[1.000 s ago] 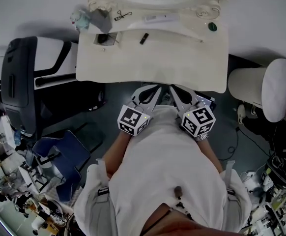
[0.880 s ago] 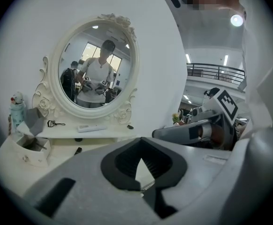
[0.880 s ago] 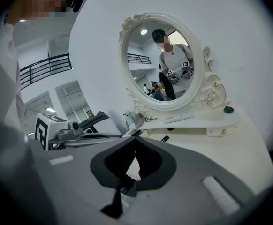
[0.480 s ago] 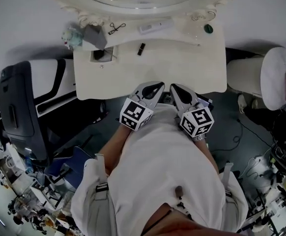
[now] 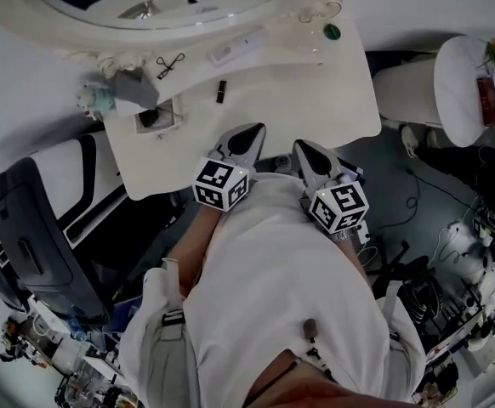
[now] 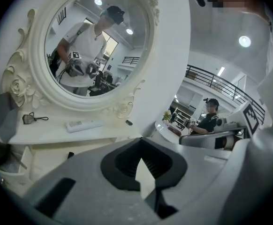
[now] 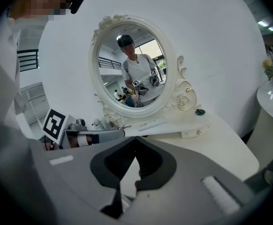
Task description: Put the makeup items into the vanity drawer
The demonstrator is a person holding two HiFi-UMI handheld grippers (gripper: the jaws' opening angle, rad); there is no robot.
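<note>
Bench (image 5: 307,100), left to right: drawer (image 5: 156,117), apparently open; eyelash curler (image 5: 169,62); black stick (image 5: 220,91); white tube (image 5: 235,51); green pot (image 5: 332,31), none stowed. Your left gripper (image 5: 252,131) and right gripper (image 5: 303,148) sit at the near edge, jaws closed, empty. Step, likely: approach. Next you open one pair over a first item.

Bare vanity top (image 5: 298,100) ahead, black tube (image 5: 220,91) far-left
</note>
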